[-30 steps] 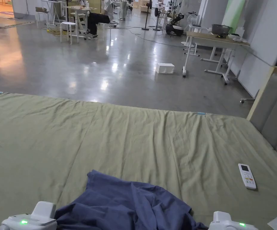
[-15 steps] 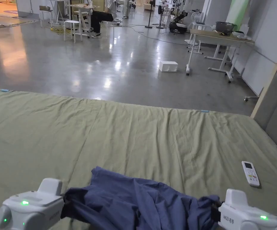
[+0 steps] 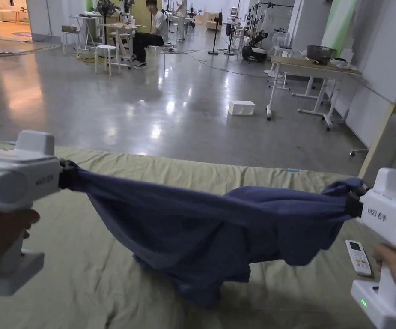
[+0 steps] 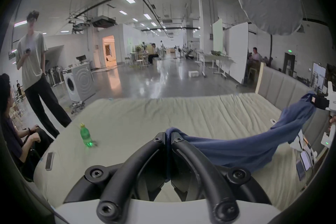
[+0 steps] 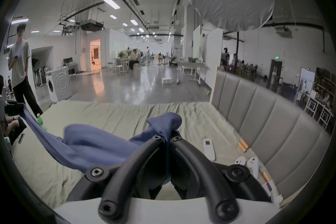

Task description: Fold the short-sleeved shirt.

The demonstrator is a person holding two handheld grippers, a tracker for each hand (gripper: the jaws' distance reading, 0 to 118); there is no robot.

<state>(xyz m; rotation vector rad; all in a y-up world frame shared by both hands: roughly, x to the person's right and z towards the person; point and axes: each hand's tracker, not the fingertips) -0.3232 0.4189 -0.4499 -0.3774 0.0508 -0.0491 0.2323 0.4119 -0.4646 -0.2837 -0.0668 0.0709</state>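
Spreading step in hand: left gripper (image 3: 64,173) and right gripper (image 3: 350,201), jaws clamped on opposite ends of the shirt (image 3: 201,227), hold it stretched above the bed (image 3: 107,274), its middle sagging to the sheet; next, judged, laying it flat for folding.

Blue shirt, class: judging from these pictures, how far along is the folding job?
Done: both grippers, left and right, are shut on the blue shirt. In hand: it hangs stretched between them, its lowest part touching the green sheet. Left: spreading it flat and every fold; no fold is made yet.
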